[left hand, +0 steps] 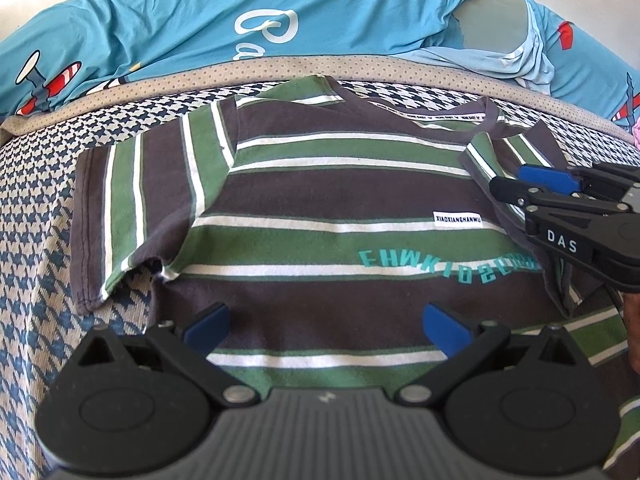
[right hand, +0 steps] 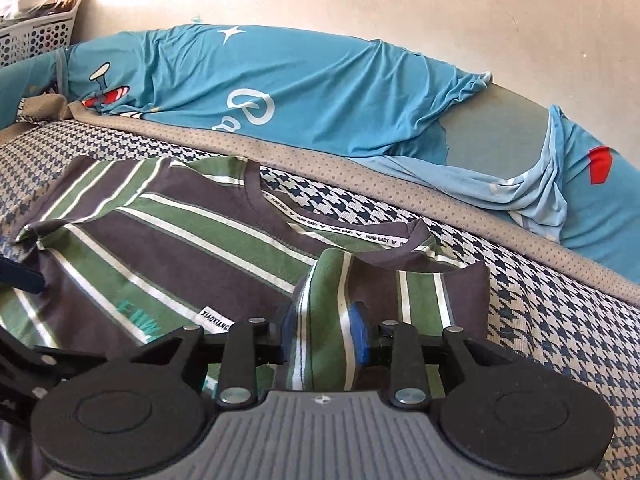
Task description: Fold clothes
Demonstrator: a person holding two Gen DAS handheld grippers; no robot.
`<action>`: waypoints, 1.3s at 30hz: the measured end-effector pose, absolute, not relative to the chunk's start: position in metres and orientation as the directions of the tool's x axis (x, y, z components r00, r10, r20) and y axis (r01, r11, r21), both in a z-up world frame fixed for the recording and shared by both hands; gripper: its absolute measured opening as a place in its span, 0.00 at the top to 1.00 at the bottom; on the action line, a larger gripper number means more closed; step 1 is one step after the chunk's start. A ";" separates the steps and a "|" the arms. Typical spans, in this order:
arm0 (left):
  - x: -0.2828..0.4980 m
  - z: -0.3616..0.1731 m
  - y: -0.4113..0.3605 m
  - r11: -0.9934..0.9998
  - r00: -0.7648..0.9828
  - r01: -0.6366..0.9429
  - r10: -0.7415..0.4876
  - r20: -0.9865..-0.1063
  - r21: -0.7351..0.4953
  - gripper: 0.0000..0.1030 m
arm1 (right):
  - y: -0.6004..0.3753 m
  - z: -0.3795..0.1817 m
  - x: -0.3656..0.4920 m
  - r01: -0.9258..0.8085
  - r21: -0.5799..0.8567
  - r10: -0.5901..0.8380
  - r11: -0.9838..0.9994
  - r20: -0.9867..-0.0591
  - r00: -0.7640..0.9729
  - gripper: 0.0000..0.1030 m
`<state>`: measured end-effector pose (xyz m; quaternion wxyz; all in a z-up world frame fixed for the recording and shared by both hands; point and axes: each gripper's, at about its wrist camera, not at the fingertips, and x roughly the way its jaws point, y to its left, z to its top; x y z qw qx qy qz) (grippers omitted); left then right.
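The striped T-shirt (left hand: 328, 184) lies spread face up on the houndstooth bed cover (left hand: 36, 216), its collar toward the blue pillow (left hand: 168, 20) at the wall, laid flat, I'd say, so the sides can be turned in. The right gripper (right hand: 324, 338) has a bunched fold of the sleeve (right hand: 326, 308) between its blue pads, the jaws only narrowly apart with the cloth filling the gap; whether they press it firmly I cannot tell, though it looks like a hold for carrying the sleeve across the chest. The left gripper (left hand: 326, 322) hangs over the lower body of the shirt with jaws wide and nothing in them. The left wrist view shows the other sleeve flat and unfolded; only the right wrist view shows the pinched cloth itself, and a white basket (right hand: 38, 34) in the corner
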<state>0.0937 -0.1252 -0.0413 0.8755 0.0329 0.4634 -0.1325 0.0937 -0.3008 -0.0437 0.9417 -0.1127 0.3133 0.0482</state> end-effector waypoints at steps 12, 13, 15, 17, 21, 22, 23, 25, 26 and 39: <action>0.103 -0.039 -0.100 0.980 0.555 0.182 -0.168 -0.815 -0.078 0.00 | -0.315 -0.047 0.107 -0.071 -0.093 0.000 0.993 -0.610 0.793 0.91; 0.104 -0.039 -0.096 0.983 0.555 0.165 -0.164 -0.816 -0.086 0.00 | -0.319 -0.043 0.107 -0.050 -0.056 0.007 0.997 -0.597 0.802 0.91; 0.108 -0.039 -0.088 0.985 0.545 0.131 -0.166 -0.822 -0.112 0.00 | -0.331 -0.037 0.107 -0.011 0.044 0.034 0.999 -0.572 0.819 0.91; 0.111 -0.040 -0.083 0.985 0.534 0.107 -0.174 -0.828 -0.138 0.00 | -0.340 -0.033 0.107 0.015 0.132 0.061 0.991 -0.552 0.831 0.91; 0.111 -0.040 -0.082 0.985 0.533 0.104 -0.173 -0.828 -0.139 0.00 | -0.346 -0.028 0.106 -0.003 0.197 0.110 0.980 -0.535 0.838 0.83; 0.110 -0.040 -0.083 0.985 0.534 0.107 -0.174 -0.828 -0.137 0.00 | -0.345 -0.026 0.105 -0.007 0.200 0.114 0.980 -0.532 0.839 0.79; 0.110 -0.040 -0.084 0.985 0.534 0.111 -0.174 -0.827 -0.135 0.00 | -0.345 -0.024 0.105 -0.010 0.203 0.118 0.979 -0.529 0.841 0.78; 0.110 -0.040 -0.084 0.985 0.535 0.106 -0.172 -0.827 -0.136 0.00 | -0.344 -0.021 0.104 -0.014 0.198 0.118 0.980 -0.528 0.841 0.75; 0.111 -0.040 -0.083 0.985 0.535 0.103 -0.170 -0.827 -0.136 0.00 | -0.344 -0.021 0.104 -0.013 0.188 0.113 0.982 -0.532 0.839 0.75; 0.136 -0.031 -0.019 0.982 0.563 -0.085 -0.092 -0.822 -0.167 0.00 | -0.322 -0.046 0.108 -0.046 0.059 0.074 0.997 -0.683 0.727 0.66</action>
